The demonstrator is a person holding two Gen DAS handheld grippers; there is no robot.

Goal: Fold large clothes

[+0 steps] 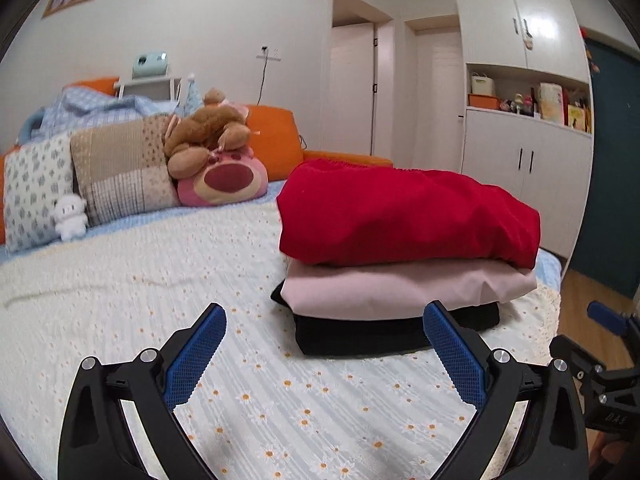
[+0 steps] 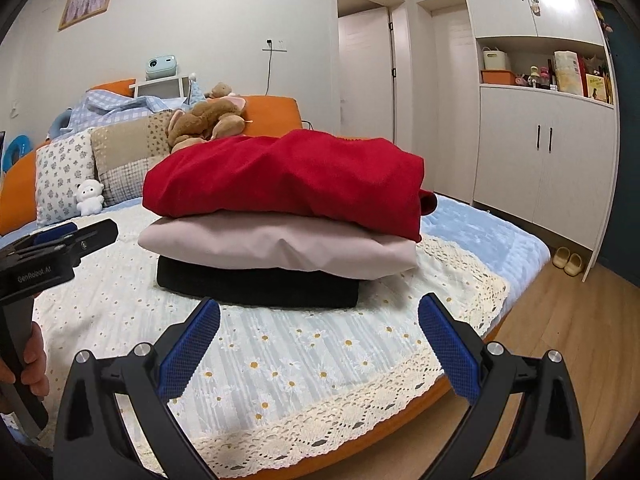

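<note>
A stack of three folded garments lies on the bed: a red one (image 1: pixel 404 216) (image 2: pixel 288 176) on top, a pink one (image 1: pixel 400 288) (image 2: pixel 276 248) in the middle, a black one (image 1: pixel 360 334) (image 2: pixel 256 286) at the bottom. My left gripper (image 1: pixel 325 326) is open and empty, low over the bedspread, just in front of the stack's left part. My right gripper (image 2: pixel 319 318) is open and empty, just in front of the stack. Each gripper shows at the edge of the other's view: the right one (image 1: pixel 608 316) and the left one (image 2: pixel 60 240).
The bed has a daisy-print cover (image 1: pixel 160 300) with a lace edge (image 2: pixel 320 420). Pillows (image 1: pixel 120 172) and plush toys (image 1: pixel 212 152) lie at its head. White cupboards (image 2: pixel 544 160) and wood floor (image 2: pixel 560 320) are to the right, with slippers (image 2: pixel 568 262) by the cupboard.
</note>
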